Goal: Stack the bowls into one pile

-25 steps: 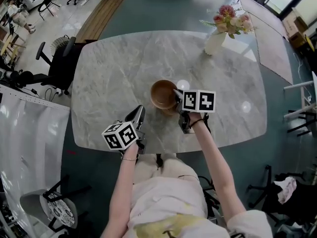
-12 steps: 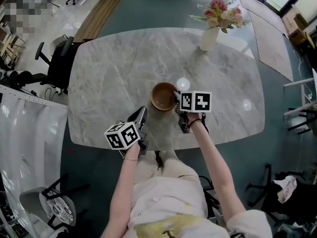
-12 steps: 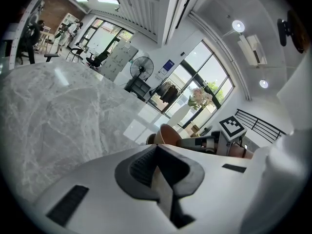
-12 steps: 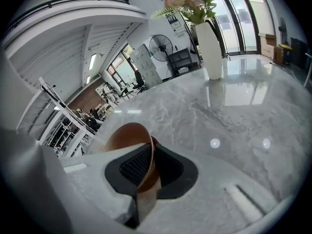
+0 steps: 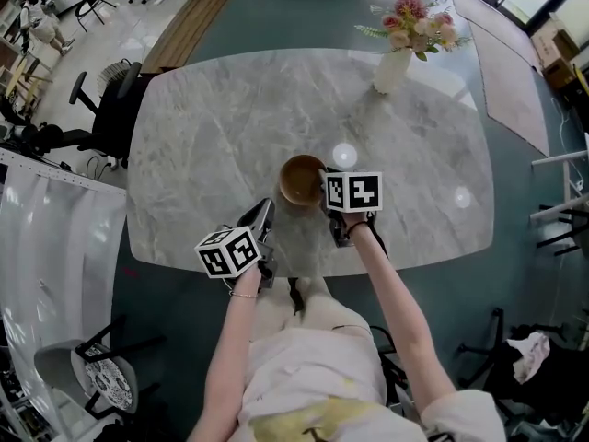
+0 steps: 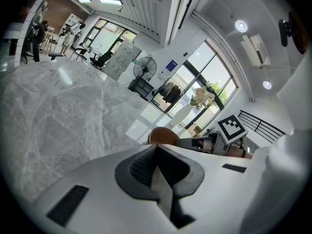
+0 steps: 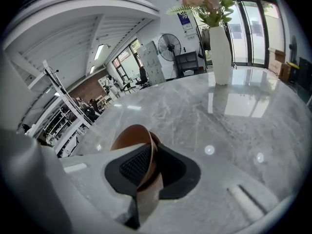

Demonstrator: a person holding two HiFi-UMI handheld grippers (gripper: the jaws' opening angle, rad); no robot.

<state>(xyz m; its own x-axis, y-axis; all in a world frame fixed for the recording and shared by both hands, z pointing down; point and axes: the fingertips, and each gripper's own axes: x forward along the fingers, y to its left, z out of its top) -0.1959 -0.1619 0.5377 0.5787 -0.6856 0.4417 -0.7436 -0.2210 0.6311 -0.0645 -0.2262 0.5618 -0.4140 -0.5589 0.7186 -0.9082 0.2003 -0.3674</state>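
Steadily, the right claw, pinching the brown bowl by its rim, should settle it level on the bench, while the left claw sits closed and empty.

A grey-veined marble table with rounded corners fills the middle of the scene. Near its far right corner a white vase stands upright, holding pink and cream flowers. A round light reflection sits near the middle of the tabletop. A black office chair stands just beside the table's left edge. Further off on the left, a strip of wooden boards runs away across the floor. A pale rug lies to the right of the table, with cardboard boxes beyond it. At the near left stands a chair with a patterned seat. At the near right a white cloth lies on dark furniture. A standing fan stands by the far windows.
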